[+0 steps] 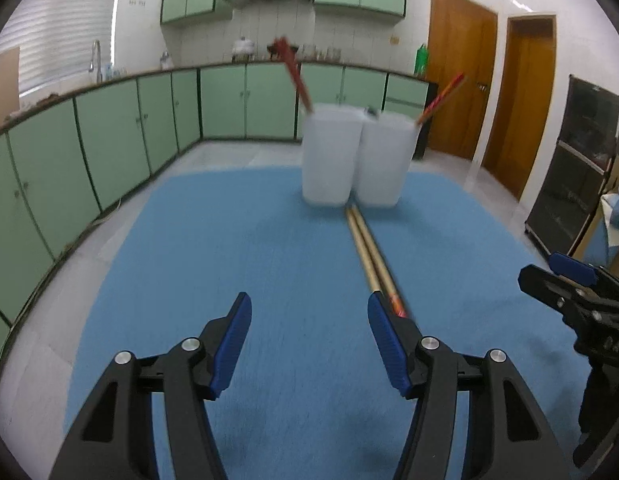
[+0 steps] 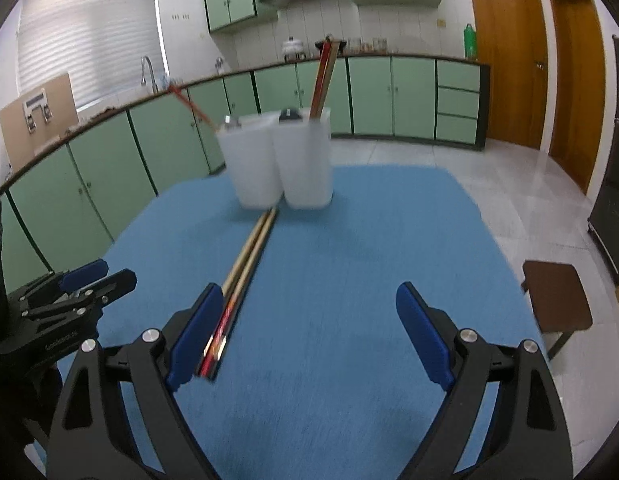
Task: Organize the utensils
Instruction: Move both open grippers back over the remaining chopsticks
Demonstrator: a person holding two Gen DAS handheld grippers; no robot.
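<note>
Left tongs [image 1: 309, 306] stand apart, holding nothing. A chopstick pair [image 2: 245, 264] lies mid-surface, tips at the two white cups [image 2: 281, 160] by the far edge. Right tongs [image 2: 309, 298] are apart too, the pair just inside their left pad. Best to centre over the sticks, pinch both together, then lift level.

You see a plain blue mat [image 1: 229, 240] under two milky white tubs [image 1: 355, 156]. The chopsticks [image 2: 245, 256] on it run pale gold, turning red and black with a pattern at one end. Your grippers' pads [image 1: 229, 344] are dark blue on black arms.
</note>
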